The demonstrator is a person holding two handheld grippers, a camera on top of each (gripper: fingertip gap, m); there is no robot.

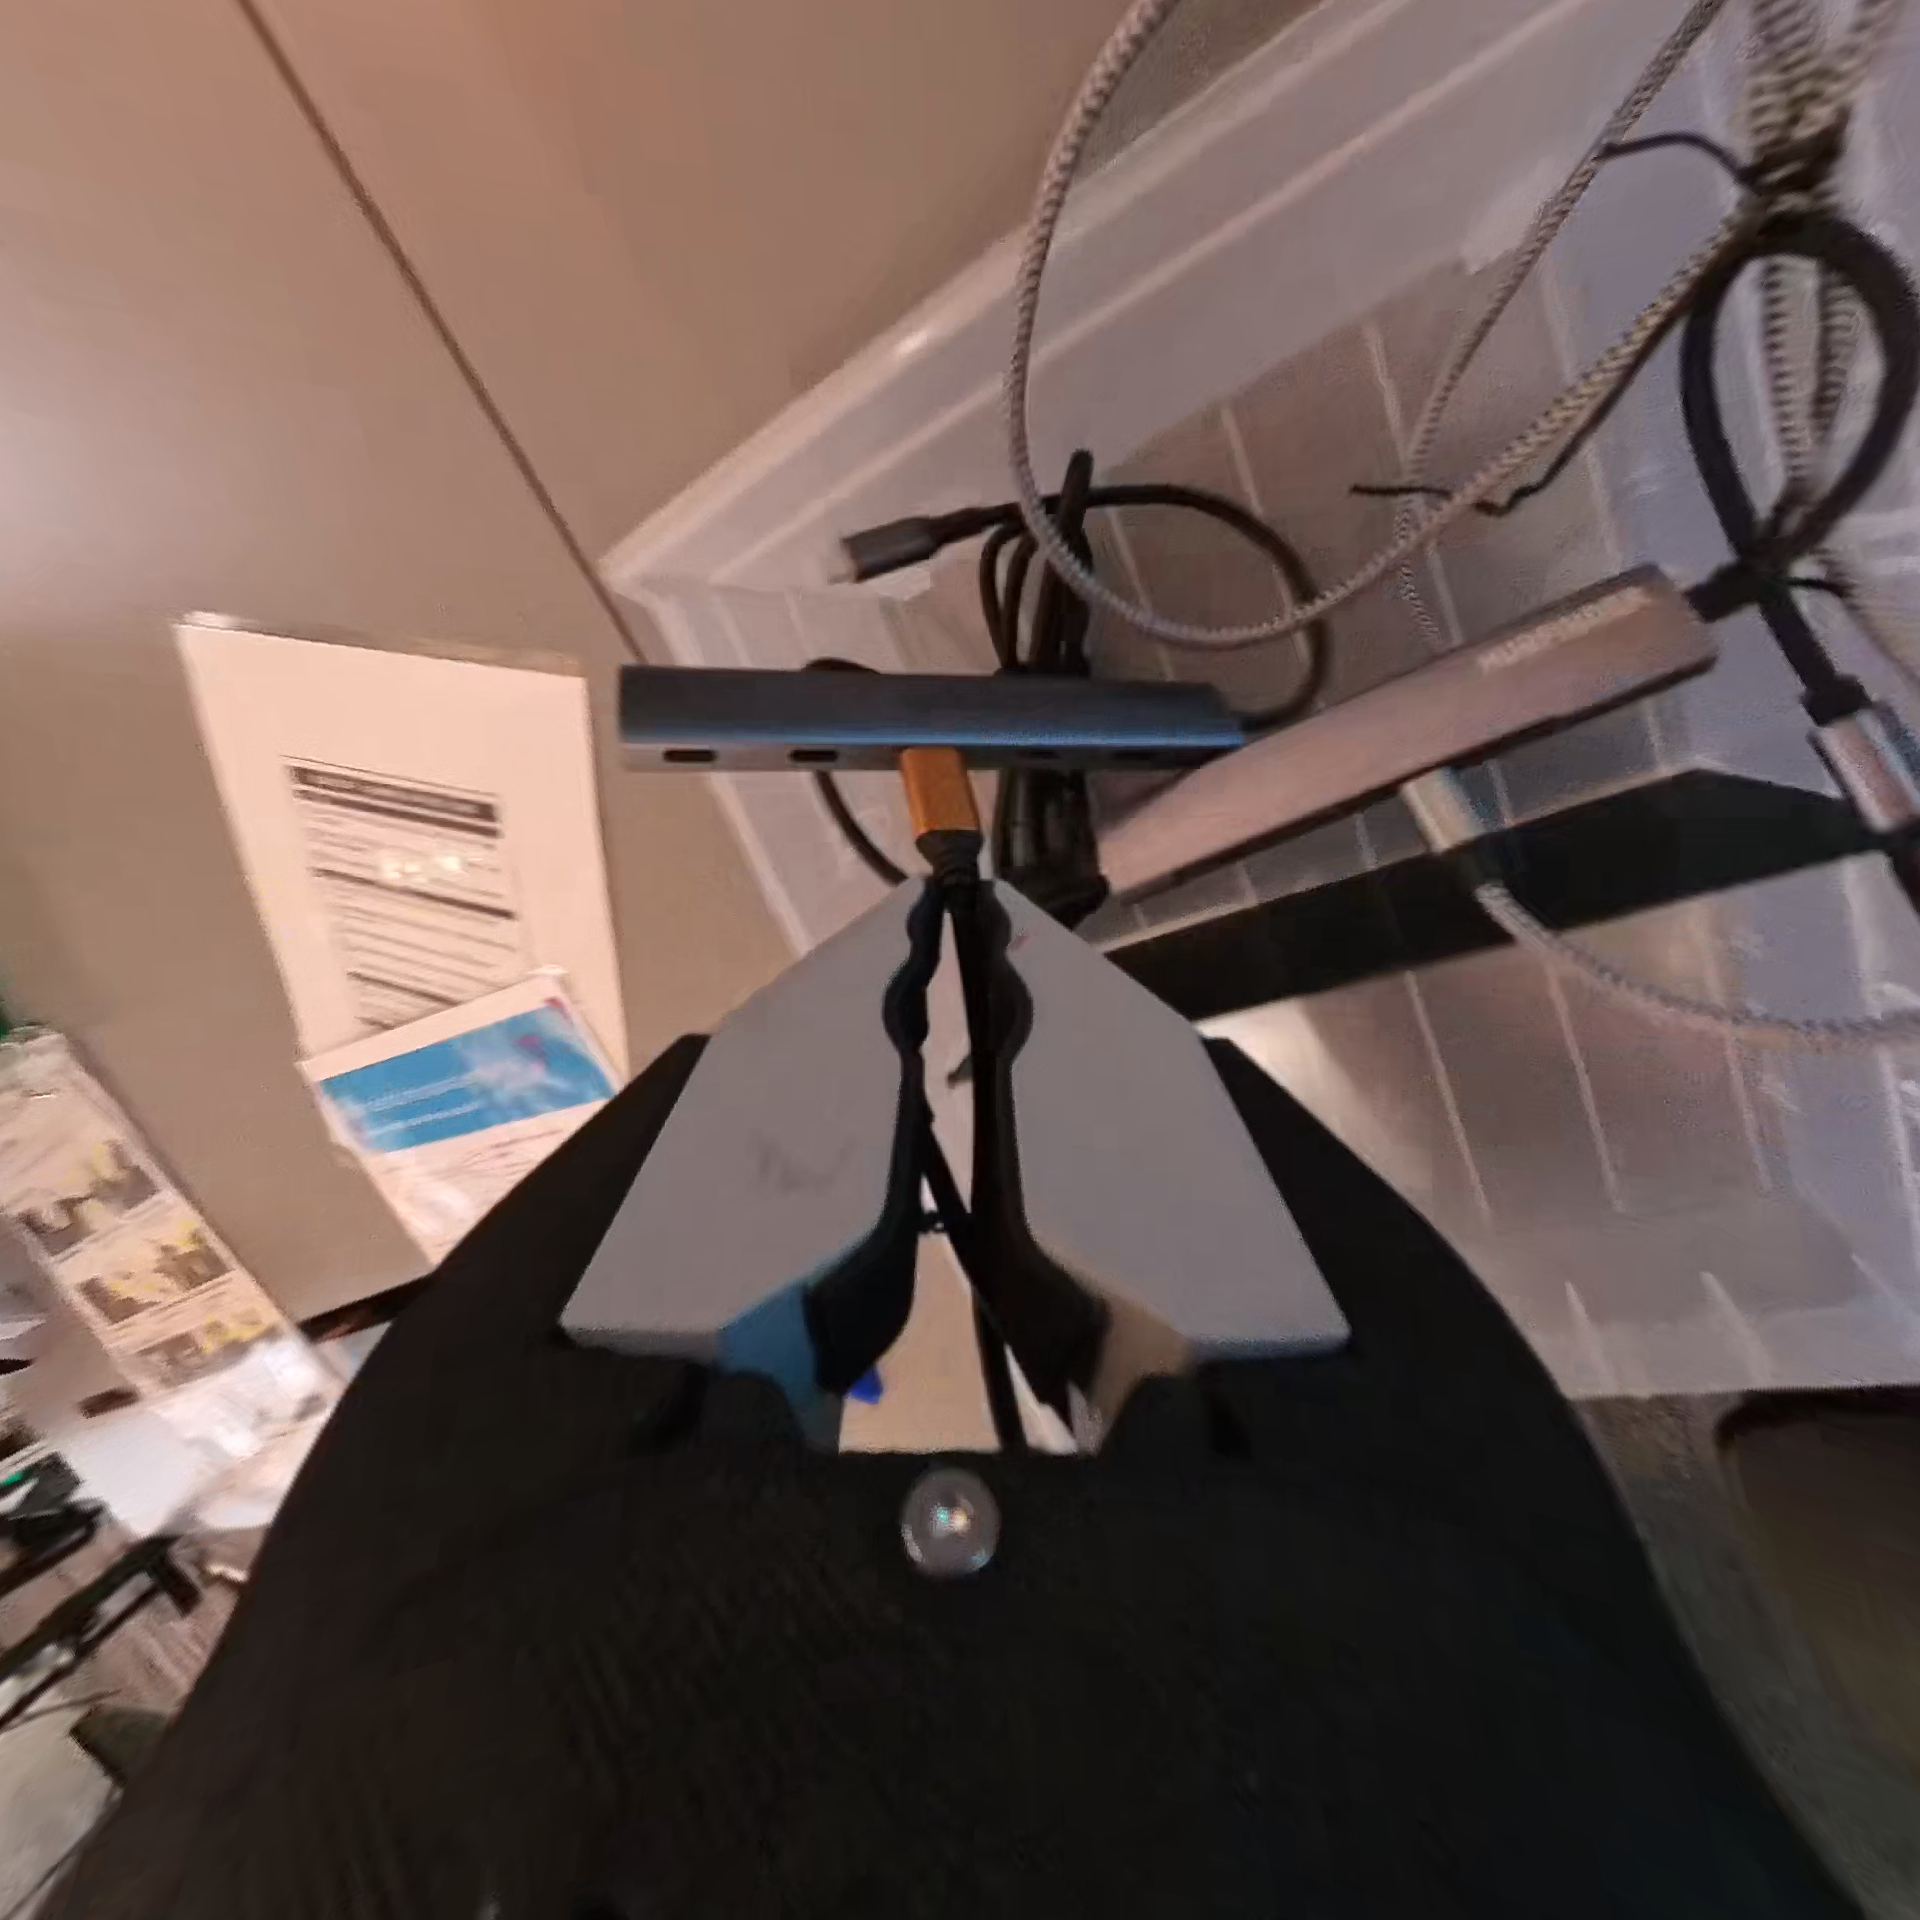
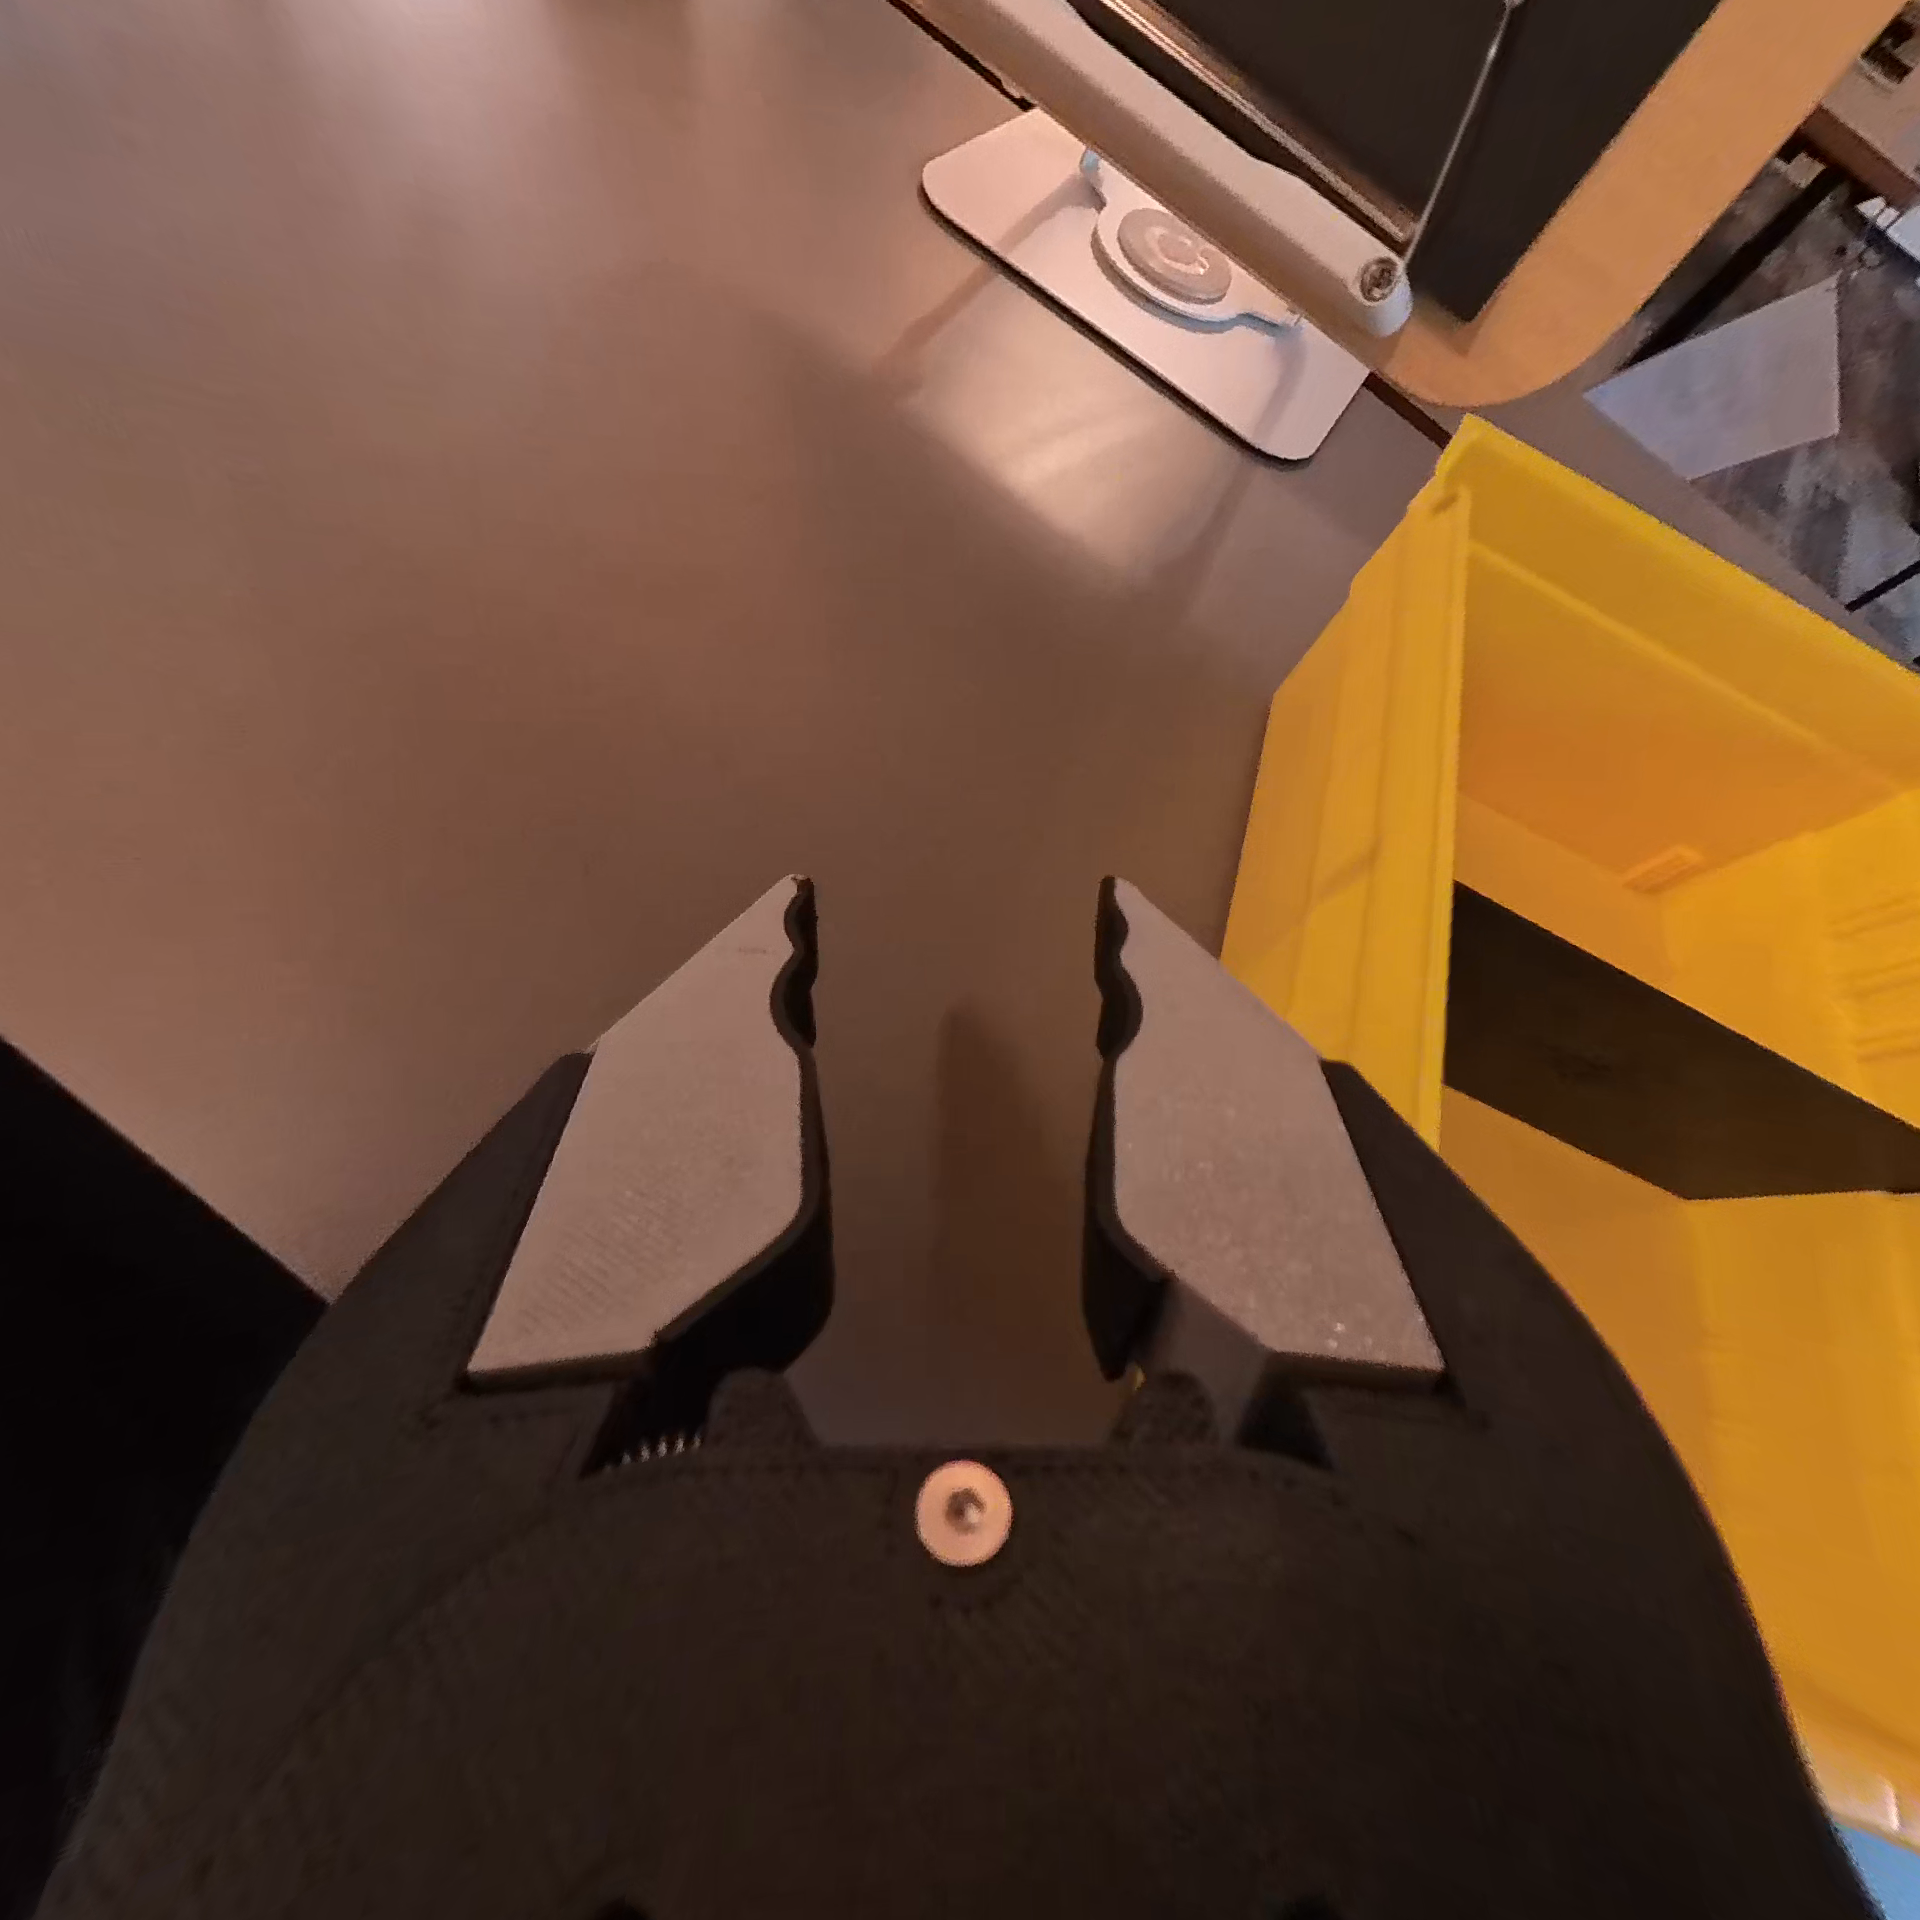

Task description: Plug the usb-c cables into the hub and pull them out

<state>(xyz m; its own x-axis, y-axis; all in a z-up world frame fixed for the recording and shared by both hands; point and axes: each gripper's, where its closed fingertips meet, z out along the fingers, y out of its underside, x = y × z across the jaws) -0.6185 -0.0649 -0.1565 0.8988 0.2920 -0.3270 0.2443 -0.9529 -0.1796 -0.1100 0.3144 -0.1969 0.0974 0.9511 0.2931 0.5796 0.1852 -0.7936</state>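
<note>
In the left wrist view a slim grey hub (image 1: 925, 717) lies across the middle, its row of ports facing me. A USB-C cable with an orange-gold plug (image 1: 938, 805) is seated in a middle port. My left gripper (image 1: 951, 883) is shut on the black cable just behind that plug. A second grey hub (image 1: 1434, 717) lies to the right, with a black cable (image 1: 1766, 582) at its far end. A loose black USB-C plug (image 1: 894, 545) lies behind the hub. My right gripper (image 2: 956, 899) is open and empty over a bare brown table (image 2: 520, 520).
A clear plastic bin (image 1: 1455, 1039) lies under the hubs, with a braided grey cable (image 1: 1049, 343) looped over it. Papers (image 1: 405, 831) lie to the left. In the right wrist view a yellow bin (image 2: 1610, 935) stands at the right and a silver stand base (image 2: 1132, 281) sits farther back. My hands' fingertips stand some 65 cm from each other.
</note>
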